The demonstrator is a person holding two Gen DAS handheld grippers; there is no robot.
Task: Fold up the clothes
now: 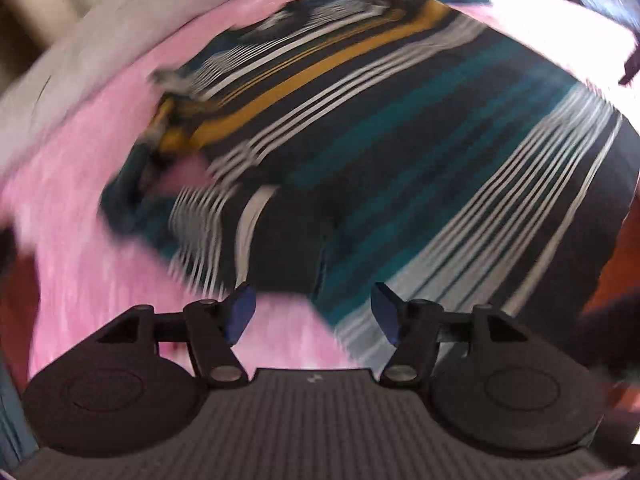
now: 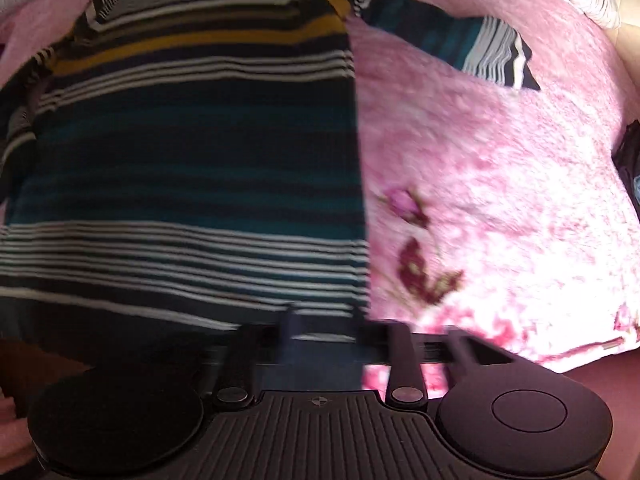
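Lying ahead of left gripper (image 1: 312,312): striped sweater (image 1: 400,152)

text: none legible | labels: none (frames motion-blurred)

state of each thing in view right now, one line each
striped sweater: spread flat on the blanket, not yet folded, one sleeve stretched out to the side
pink blanket: lying under the sweater
left gripper: open, empty, at the sweater's edge
right gripper: at the sweater's hem, blurred, grip cannot be told
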